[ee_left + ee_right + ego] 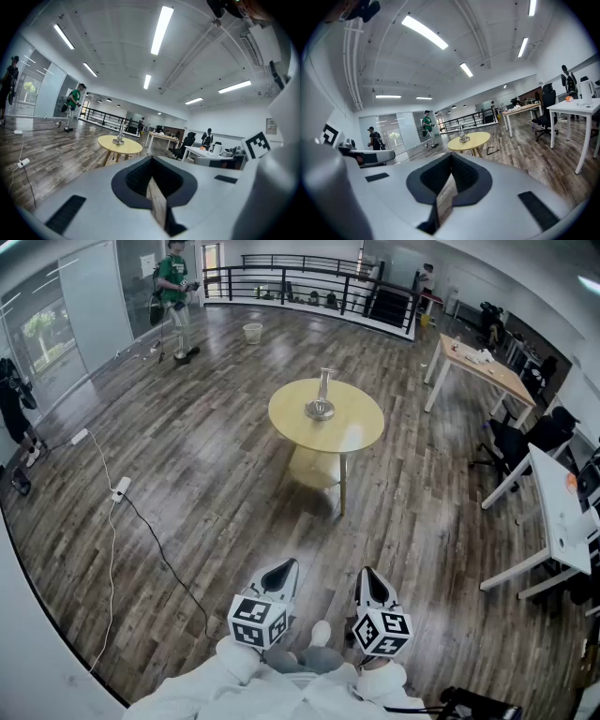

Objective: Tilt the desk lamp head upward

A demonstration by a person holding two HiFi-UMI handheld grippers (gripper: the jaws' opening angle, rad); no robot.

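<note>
A small silver desk lamp (321, 397) stands on a round yellow table (349, 432) well ahead of me on the wood floor. It also shows far off as the lamp (120, 136) in the left gripper view and the lamp (463, 135) in the right gripper view. My left gripper (284, 571) and right gripper (369, 579) are held close to my body, side by side, far short of the table. Both are shut with nothing between the jaws. The lamp's head is too small to make out.
A power cable and strip (120, 488) run across the floor at the left. White desks (562, 512) and office chairs (521, 439) line the right side, a wooden desk (483, 365) stands at the back right. A person (174, 296) stands far back left by a railing (300, 282).
</note>
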